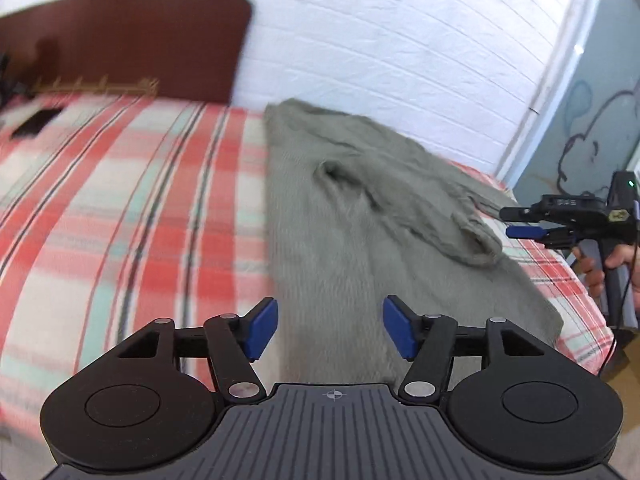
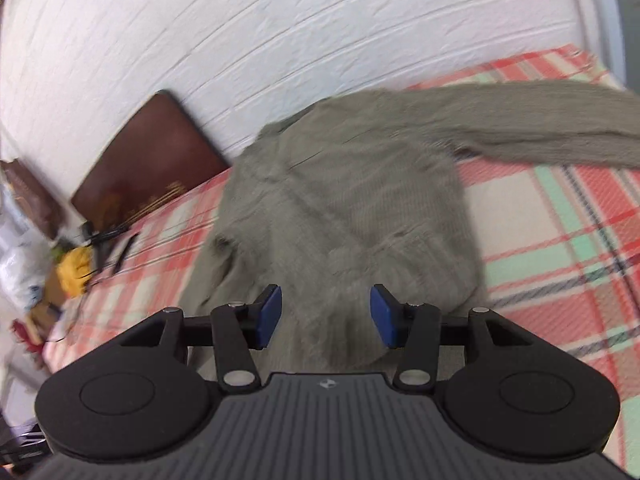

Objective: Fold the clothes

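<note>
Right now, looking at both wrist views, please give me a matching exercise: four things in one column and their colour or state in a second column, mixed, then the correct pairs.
Things:
1. sweater
2. bed cover
3. headboard
4. left tool

Colour or state:
A. dark brown, against the white wall
B. open, nothing between its pads
C. grey-green knit, lying on the bed with one sleeve stretched out
D. red, white and mint plaid

Pairs: 1-C, 2-D, 3-A, 4-B

Left gripper (image 1: 330, 328) and right gripper (image 2: 326, 316) tilted downward, jaws apart, both empty.
</note>
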Available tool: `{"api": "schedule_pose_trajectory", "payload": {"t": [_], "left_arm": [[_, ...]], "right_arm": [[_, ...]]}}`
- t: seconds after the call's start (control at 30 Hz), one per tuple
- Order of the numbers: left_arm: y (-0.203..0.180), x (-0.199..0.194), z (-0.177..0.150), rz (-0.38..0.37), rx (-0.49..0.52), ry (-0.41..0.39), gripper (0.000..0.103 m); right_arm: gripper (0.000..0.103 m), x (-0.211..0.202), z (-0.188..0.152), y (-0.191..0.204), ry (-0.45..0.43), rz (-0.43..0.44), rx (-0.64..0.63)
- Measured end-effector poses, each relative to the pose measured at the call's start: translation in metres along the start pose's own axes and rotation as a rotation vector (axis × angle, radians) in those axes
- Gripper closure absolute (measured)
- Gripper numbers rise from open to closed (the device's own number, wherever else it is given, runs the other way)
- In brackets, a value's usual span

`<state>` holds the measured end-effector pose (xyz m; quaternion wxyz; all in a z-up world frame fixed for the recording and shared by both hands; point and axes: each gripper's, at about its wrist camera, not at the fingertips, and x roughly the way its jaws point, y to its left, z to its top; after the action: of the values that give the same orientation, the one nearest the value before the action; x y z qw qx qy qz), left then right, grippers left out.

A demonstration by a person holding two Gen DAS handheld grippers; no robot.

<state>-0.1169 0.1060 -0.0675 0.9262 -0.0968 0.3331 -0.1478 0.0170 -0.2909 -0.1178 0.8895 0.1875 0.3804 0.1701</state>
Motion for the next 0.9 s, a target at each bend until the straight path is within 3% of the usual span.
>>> {"api": "schedule_pose_trajectory", "payload": {"t": [0.1, 0.27, 0.37, 0.53, 0.57, 0.63, 0.67, 0.8, 0.9], "left_arm": [[-0.013, 0.026, 0.004, -0.028, 0.05, 0.036, 0.03], [-0.009, 0.069, -0.023, -0.007, 0.068, 0.178, 0.03], [-0.016, 0.064, -0.034, 0.011, 0.152, 0.148, 0.03], [-0.016, 0.054, -0.02, -0.007, 0.101, 0.156, 0.029], [-0.016, 0.049, -0.014, -0.022, 0.085, 0.149, 0.029], [-0.015, 0.039, -0.004, -0.056, 0.078, 0.131, 0.027], [-0.017, 0.036, 0.001, -0.068, 0.086, 0.123, 0.027], [-0.037, 0.042, 0.026, -0.141, 0.17, 0.092, 0.026], [-0.057, 0.057, 0.048, -0.239, 0.219, 0.06, 0.024]], "right_arm": [[0.046, 0.008, 0.004, -0.005, -0.019, -0.084, -0.048], [0.044, 0.017, 0.01, -0.021, -0.021, -0.123, -0.075], [0.043, 0.025, 0.012, -0.025, -0.001, -0.131, -0.08], [0.044, 0.045, 0.012, -0.023, 0.057, -0.146, -0.119], [0.047, 0.049, 0.011, -0.024, 0.076, -0.157, -0.12], [0.086, 0.055, 0.01, -0.026, 0.118, -0.147, -0.123], [0.092, 0.053, 0.011, -0.025, 0.125, -0.142, -0.113], [0.092, 0.025, 0.013, -0.009, 0.029, -0.059, -0.13], [0.092, 0.004, 0.012, 0.011, -0.038, 0.02, -0.186]]}}
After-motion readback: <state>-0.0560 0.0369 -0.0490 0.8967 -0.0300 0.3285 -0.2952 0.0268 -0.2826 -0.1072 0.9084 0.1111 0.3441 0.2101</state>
